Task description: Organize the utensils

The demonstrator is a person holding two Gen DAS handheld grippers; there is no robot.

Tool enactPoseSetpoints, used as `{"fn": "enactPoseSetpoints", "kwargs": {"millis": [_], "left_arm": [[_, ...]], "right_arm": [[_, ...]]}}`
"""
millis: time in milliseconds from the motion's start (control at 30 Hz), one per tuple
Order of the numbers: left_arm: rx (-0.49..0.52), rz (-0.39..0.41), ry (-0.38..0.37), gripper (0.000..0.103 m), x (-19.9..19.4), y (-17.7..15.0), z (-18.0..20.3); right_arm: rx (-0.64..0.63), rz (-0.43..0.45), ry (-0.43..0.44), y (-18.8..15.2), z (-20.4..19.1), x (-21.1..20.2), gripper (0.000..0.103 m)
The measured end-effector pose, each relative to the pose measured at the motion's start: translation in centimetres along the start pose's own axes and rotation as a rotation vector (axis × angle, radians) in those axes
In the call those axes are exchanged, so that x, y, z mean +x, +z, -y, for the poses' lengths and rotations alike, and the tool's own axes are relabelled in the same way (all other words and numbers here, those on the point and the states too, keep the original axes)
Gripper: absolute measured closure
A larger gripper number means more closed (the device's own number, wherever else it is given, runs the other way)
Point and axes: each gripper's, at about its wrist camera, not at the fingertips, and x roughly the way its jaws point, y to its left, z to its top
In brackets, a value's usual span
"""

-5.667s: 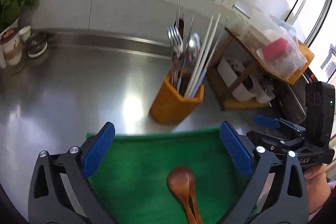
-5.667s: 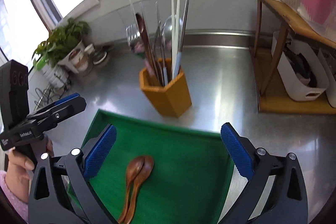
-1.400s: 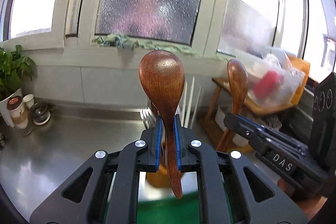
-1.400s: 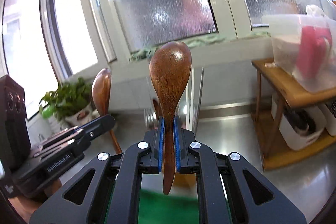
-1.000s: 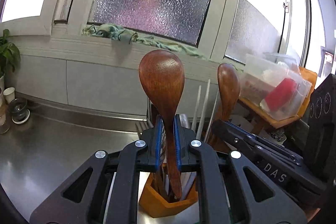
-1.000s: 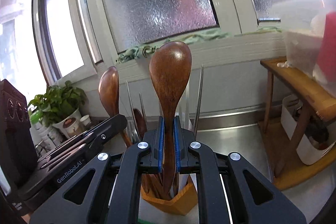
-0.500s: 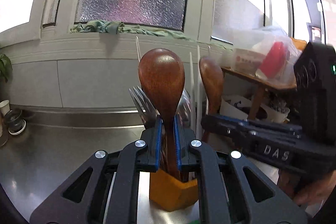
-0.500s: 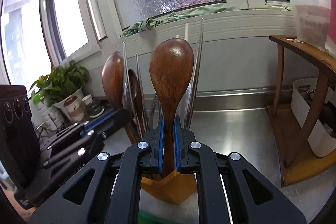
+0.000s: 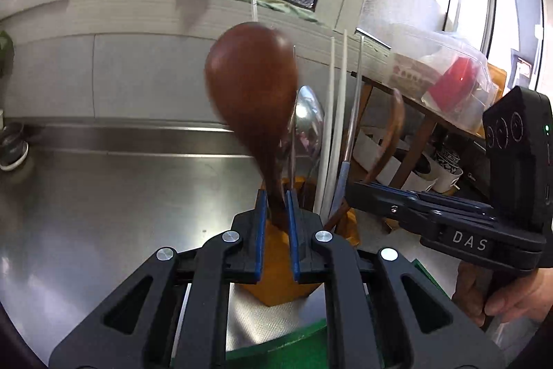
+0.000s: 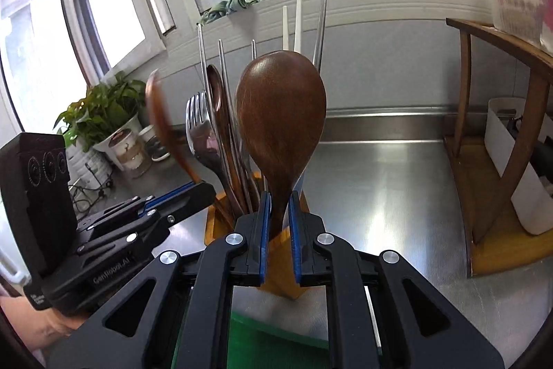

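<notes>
Item: left claw, one. Clenched on the narrow neck of a wooden spoon, just under the bowl. The bowl is up, leaning left and blurred.

Item: right claw, one. Grasping a second wooden spoon at the same place, bowl up and near upright. Its jaws have just been easing apart a little, with the handle between them.

Position: both handles point down at the orange holder, right behind the claws. Their lower ends are hidden, so I cannot tell how deep they sit.

Handling, by judgement: light, stiff, smooth-finished wood that is not fragile. The slick handle can pivot in a narrow pinch, as the left one's lean suggests. The neck below the bowl looks the best hold, keeping the long end free to drop among the others.

Count: wooden spoons in claws, two. Holder, one. In it are one fork, one metal spoon, two white chopsticks side by side, and several thin metal sticks too crowded to number.

Surroundings: steel table, one. Green mat, one, at the near edge.
</notes>
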Motion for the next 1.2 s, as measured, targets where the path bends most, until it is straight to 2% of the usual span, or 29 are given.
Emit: {"fn": "enactPoseSetpoints", "kwargs": {"millis": [100,133,167,200,333,400,433,500,533,600,633,700,833,967,1033,1200], "left_arm": [[-0.009,-0.014,0.006,0.082,-0.6,-0.3,-0.2],[-0.011,-0.018,0.007,0.078,-1.0,-0.4,-0.2],[-0.013,-0.021,0.011,0.073,-1.3,-0.5,-0.2],[-0.014,-0.022,0.014,0.071,-1.6,-0.6,-0.2],[-0.029,-0.024,0.039,0.062,-3.3,-1.0,-0.5],[-0.049,-0.019,0.054,0.052,-4.3,-1.1,-0.9],[-0.063,-0.014,0.063,0.049,-5.1,-1.1,-1.2],[-0.081,0.0,0.078,0.032,-6.5,-1.1,-1.5],[-0.087,0.005,0.083,0.028,-7.4,-1.0,-1.6],[-0.093,0.012,0.087,0.011,-8.9,-0.7,-1.5],[-0.1,0.013,0.087,0.007,-9.8,-0.4,-1.4],[-0.109,0.004,0.088,0.008,-11.0,0.0,-1.0],[-0.136,-0.075,0.089,0.008,-13.0,0.7,-0.1],[-0.139,-0.121,0.118,0.008,-14.3,0.4,0.9],[-0.124,-0.168,0.141,0.008,-14.7,0.0,1.3],[-0.123,-0.23,0.143,0.008,-16.0,-1.2,1.9]], "right_arm": [[0.0,-0.018,-0.015,-0.3,0.0,-0.5,0.085],[0.004,-0.023,-0.02,-0.5,0.0,-0.6,0.065],[0.01,-0.027,-0.03,-0.6,0.1,-0.9,0.039],[0.018,-0.019,-0.042,-0.8,0.2,-1.3,0.035],[0.041,-0.012,-0.06,-1.2,0.7,-2.8,0.034],[0.055,0.004,-0.07,-1.3,1.0,-4.2,0.03],[0.059,0.011,-0.075,-1.3,1.1,-4.7,0.023],[0.077,0.031,-0.091,-1.3,1.4,-6.4,0.011],[0.086,0.039,-0.097,-1.3,1.5,-7.1,0.003],[0.105,0.047,-0.103,-1.3,1.8,-8.4,0.003],[0.117,0.038,-0.095,-1.2,1.9,-9.1,0.003],[0.139,0.003,-0.076,-1.2,2.0,-10.1,0.003],[0.15,-0.112,-0.071,-1.5,1.1,-11.4,0.003],[0.144,-0.117,-0.115,-2.5,-0.1,-13.4,0.003],[0.151,-0.135,-0.118,-2.9,-0.5,-14.1,0.003],[0.121,-0.172,-0.159,-4.1,-1.7,-15.7,0.003]]}}
